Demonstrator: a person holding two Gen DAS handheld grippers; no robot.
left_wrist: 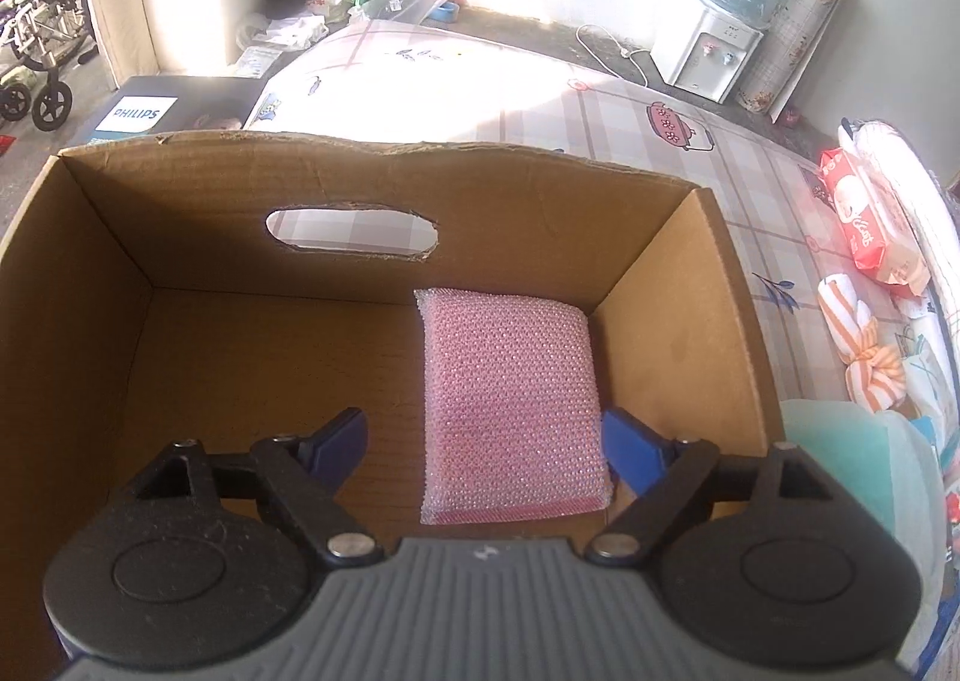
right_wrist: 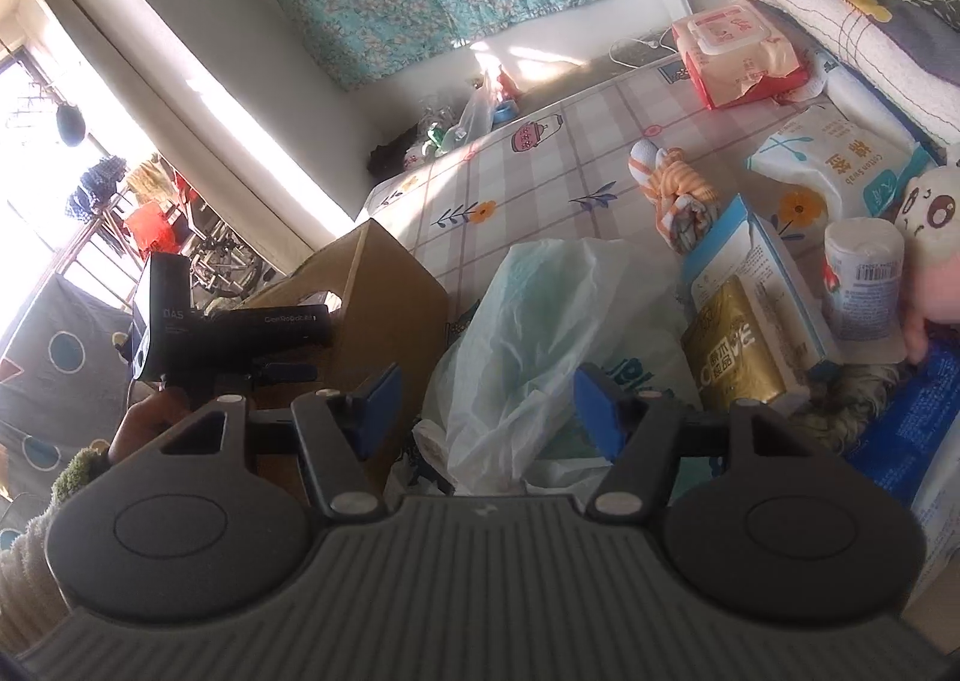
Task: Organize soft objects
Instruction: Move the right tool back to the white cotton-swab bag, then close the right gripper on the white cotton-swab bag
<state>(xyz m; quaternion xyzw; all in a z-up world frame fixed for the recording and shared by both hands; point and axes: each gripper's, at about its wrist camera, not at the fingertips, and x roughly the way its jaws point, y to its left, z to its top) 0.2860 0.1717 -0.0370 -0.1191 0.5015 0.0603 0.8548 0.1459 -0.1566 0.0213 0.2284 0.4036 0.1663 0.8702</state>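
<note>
Pink mesh sponge (left_wrist: 510,405) flat on floor of cardboard box (left_wrist: 84,285), right half, long axis toward far wall with handle cutout (left_wrist: 351,234); seen only from left wrist. Left gripper (left_wrist: 483,450) spread wide, sponge lying loose between fingers. Right gripper (right_wrist: 486,405) agape, empty, over plastic bag (right_wrist: 540,333); box (right_wrist: 390,285) seen from outside, striped towel roll (right_wrist: 672,189) beyond on checked sheet (right_wrist: 528,183).

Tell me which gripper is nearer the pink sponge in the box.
Left. The left gripper is open inside the cardboard box, right over the pink sponge. The right gripper is outside the box, open over a plastic bag.
</note>
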